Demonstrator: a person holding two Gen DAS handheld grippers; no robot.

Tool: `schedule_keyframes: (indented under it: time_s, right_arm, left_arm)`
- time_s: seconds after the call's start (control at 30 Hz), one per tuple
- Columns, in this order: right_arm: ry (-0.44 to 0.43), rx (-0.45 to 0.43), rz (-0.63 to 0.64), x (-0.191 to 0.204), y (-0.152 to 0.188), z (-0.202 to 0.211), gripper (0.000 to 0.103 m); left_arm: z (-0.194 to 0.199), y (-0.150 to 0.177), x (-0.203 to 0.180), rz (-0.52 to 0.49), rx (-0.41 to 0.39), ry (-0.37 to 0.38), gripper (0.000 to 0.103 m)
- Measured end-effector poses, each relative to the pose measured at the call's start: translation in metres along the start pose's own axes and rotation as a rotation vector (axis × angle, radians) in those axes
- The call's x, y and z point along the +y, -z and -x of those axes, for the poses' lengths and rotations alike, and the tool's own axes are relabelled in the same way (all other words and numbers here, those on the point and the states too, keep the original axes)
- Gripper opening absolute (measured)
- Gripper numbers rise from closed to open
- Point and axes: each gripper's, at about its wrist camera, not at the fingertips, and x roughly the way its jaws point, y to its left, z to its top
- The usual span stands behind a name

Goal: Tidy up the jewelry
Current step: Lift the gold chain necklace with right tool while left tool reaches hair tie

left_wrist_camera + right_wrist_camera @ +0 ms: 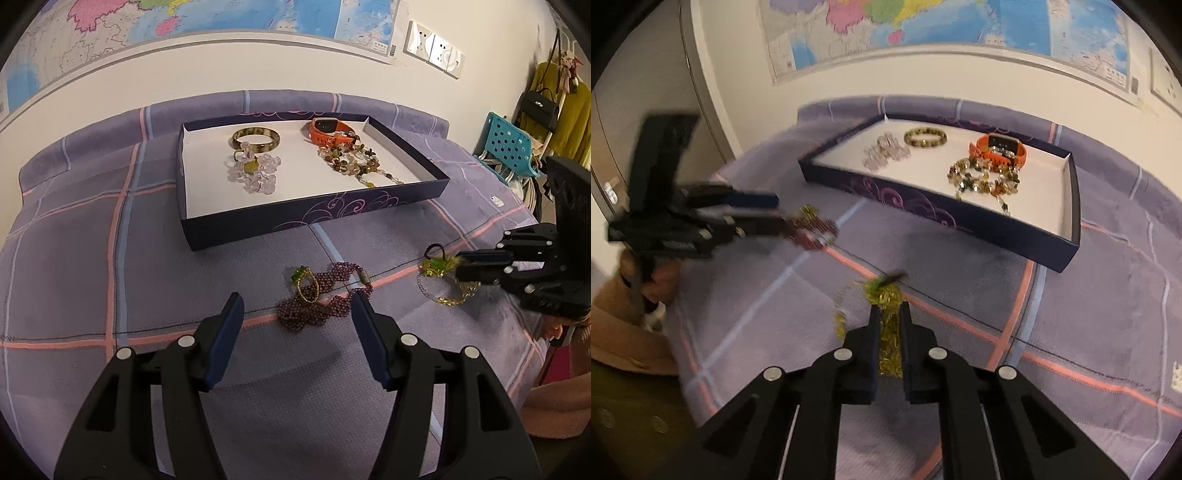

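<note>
Right tongs [890, 314] pinch gold bracelet [889, 332]; left tongs [297, 306] gape.

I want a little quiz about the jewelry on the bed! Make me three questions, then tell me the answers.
1. True or false: the orange watch lies inside the box.
2. Which piece sits in front of the left gripper? A) clear bead bracelet B) purple bead necklace C) brown bangle
3. Fill in: the right gripper has its jaws shut on the ____ bracelet.

Key:
1. True.
2. B, the purple bead necklace.
3. Gold: the gold bracelet sits pinched between them.
</note>
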Motion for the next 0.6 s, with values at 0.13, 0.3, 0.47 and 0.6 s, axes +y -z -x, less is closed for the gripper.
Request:
schedule_keyframes:
  time_s: [0.13, 0.3, 0.47, 0.6]
  right_arm:
    - [-0.048, -0.074, -0.055, -0.006, -0.009, 0.023, 0.008]
    - [-0.079, -0.15, -0.082, -0.009, -0.019, 0.05, 0.007]
    - [-0.085, -0.204, -0.106, -0.014, -0.024, 0.068, 0.008]
    - [-0.059, -0.233, -0.124, -0.02, -0.026, 0.077, 0.008]
  left_arm:
    - [0.001, 0.0, -0.002, -0.009, 0.001, 0.003, 0.06]
    - [0.003, 0.001, -0.009, -0.026, -0.005, 0.023, 0.06]
    - [0.005, 0.002, -0.021, -0.062, -0.012, 0.036, 0.06]
    - [0.004, 0.002, -0.031, -0.082, -0.012, 0.068, 0.06]
